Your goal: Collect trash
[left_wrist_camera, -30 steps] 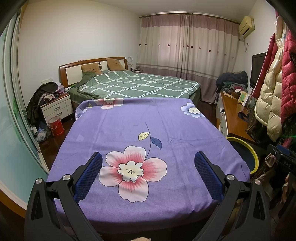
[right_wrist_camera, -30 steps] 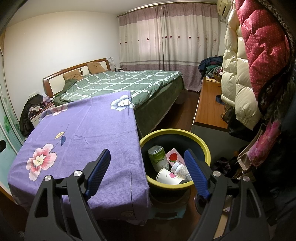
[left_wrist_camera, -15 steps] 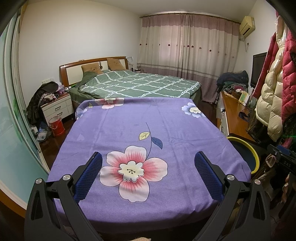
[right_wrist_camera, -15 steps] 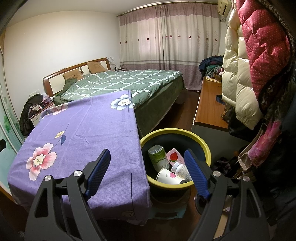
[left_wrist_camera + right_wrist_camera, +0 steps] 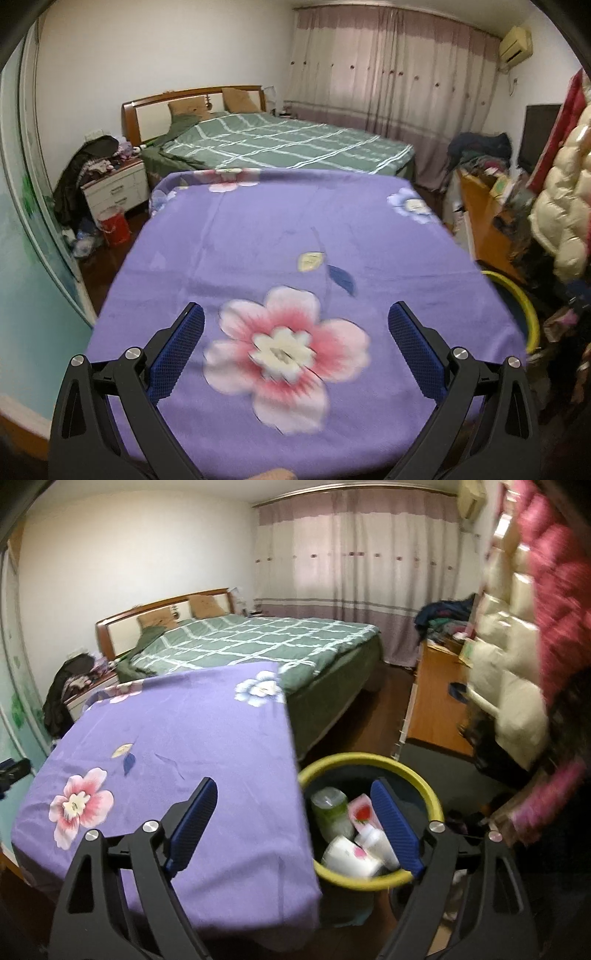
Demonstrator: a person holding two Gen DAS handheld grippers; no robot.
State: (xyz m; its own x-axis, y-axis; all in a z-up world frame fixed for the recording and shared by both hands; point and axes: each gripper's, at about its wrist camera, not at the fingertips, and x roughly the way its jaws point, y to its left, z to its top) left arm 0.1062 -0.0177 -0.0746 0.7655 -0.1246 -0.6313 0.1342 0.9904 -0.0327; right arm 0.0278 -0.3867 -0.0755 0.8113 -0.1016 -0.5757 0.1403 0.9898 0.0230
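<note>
A yellow-rimmed dark bin [image 5: 424, 782] stands on the floor right of the table with the purple flowered cloth [image 5: 177, 738]. Inside lie a green can [image 5: 330, 808], a small carton with a strawberry [image 5: 364, 810], a white paper cup [image 5: 351, 856] and a small white bottle [image 5: 376, 843]. My right gripper [image 5: 295, 794] hovers over the table's right edge and the bin; its jaws are opening, with nothing held. My left gripper [image 5: 295, 317] is open and empty above the big pink flower [image 5: 284, 350]. The bin's rim [image 5: 517, 306] shows at the right of the left wrist view.
A green checked bed [image 5: 288, 144] lies beyond the table. A wooden desk [image 5: 432, 701] with piled clothes runs along the right wall, with hanging padded jackets [image 5: 517, 627] close beside my right gripper. A nightstand [image 5: 114, 188] and a red bucket [image 5: 112, 225] stand at the left.
Both views have shifted and blurred: the left gripper moved forward and lower over the cloth, the right gripper swung sideways near the bin and its jaws spread a little wider.
</note>
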